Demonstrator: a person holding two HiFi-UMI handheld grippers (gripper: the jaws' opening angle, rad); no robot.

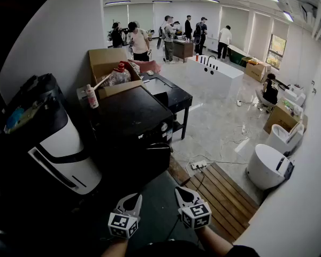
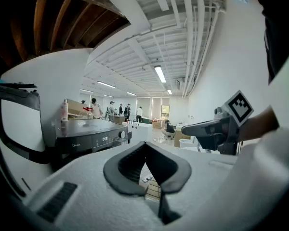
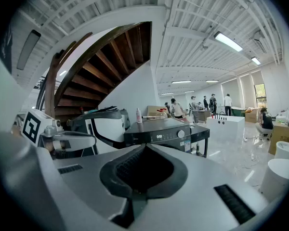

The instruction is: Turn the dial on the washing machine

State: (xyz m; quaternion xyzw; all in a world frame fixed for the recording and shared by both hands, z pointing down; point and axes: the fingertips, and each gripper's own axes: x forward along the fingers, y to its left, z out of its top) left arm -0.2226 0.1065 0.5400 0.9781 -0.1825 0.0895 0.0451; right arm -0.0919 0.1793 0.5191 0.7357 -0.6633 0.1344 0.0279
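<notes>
Both grippers hang low in the middle of the head view, side by side and well short of the machine. The left gripper [image 1: 134, 198] has its jaws pressed together with nothing between them, and the right gripper [image 1: 183, 191] is closed and empty the same way. The dark washing machine [image 1: 129, 116] stands left of centre with its lid down. Its round dial [image 1: 163, 126] sits at the right end of the front panel, untouched. A white bottle [image 1: 91, 96] stands at its back left corner, with an open cardboard box [image 1: 108, 63] behind. A black table [image 1: 176, 96] stands just beyond, and people [image 1: 139, 39] gather along the top of the frame.
</notes>
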